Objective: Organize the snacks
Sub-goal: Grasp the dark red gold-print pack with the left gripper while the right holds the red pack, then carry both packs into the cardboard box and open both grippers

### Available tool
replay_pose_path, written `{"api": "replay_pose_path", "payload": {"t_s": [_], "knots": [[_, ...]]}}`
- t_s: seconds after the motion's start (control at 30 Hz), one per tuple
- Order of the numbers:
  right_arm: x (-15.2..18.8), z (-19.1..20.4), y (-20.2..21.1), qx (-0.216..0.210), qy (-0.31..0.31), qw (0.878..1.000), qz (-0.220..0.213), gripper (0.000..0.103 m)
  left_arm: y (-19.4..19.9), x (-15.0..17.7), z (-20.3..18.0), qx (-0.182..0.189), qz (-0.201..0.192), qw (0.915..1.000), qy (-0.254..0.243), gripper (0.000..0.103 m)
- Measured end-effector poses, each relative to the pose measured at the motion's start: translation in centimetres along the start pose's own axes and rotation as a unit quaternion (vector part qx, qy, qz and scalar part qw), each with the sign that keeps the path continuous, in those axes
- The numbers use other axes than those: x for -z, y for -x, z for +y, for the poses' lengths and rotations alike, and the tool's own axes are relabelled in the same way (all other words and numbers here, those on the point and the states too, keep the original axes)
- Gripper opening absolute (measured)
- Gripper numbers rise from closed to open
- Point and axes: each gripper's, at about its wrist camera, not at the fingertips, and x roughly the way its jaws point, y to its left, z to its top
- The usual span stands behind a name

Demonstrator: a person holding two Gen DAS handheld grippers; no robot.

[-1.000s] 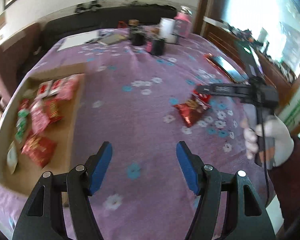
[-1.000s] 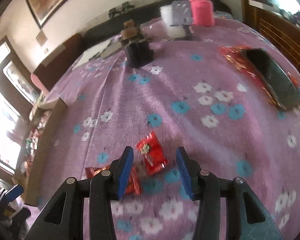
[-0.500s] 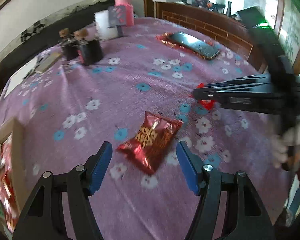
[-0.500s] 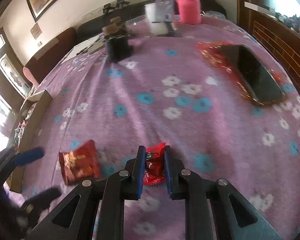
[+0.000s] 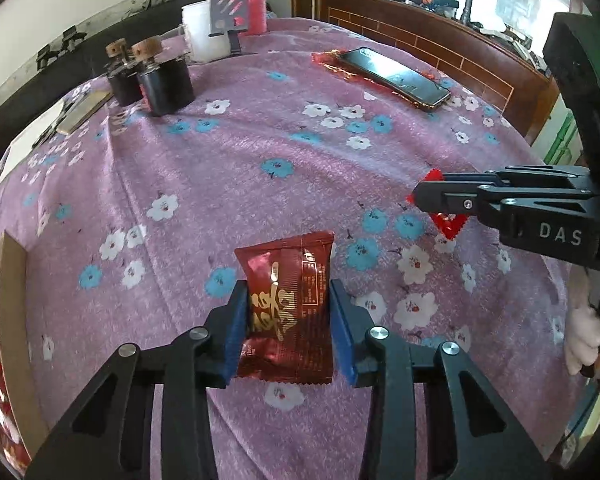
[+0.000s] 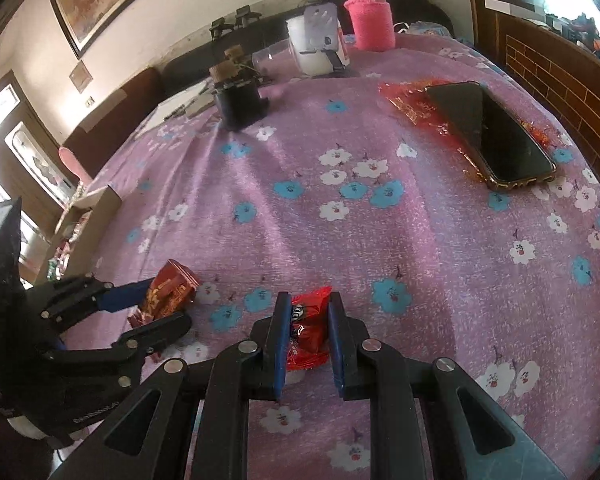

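Readable lettering: one word, plus script too stylised to read.
White capitals "DAS" stand on the side of the right gripper [image 5: 414, 199], behind its closed fingers. Between the left gripper's [image 5: 288, 322] blue pads, the dark red snack packet [image 5: 290, 280] bears gold brush-style characters and fine print, both illegible.

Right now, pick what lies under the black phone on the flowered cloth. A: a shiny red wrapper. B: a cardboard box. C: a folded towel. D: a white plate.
A: in both wrist views the phone rests on a crinkled, shiny red wrapper whose edges stick out from beneath it on the purple cloth.
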Motion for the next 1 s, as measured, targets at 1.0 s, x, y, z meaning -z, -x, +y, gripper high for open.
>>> {"api": "replay_pose_path", "payload": {"t_s": [1.0], "knots": [[2.7, 30.3, -1.9, -0.148, 0.227, 0.962, 0.029, 0.017, 17.1, 17.5, 19.2, -0.137, -0.094, 0.9380, 0.304, 0.036]]}}
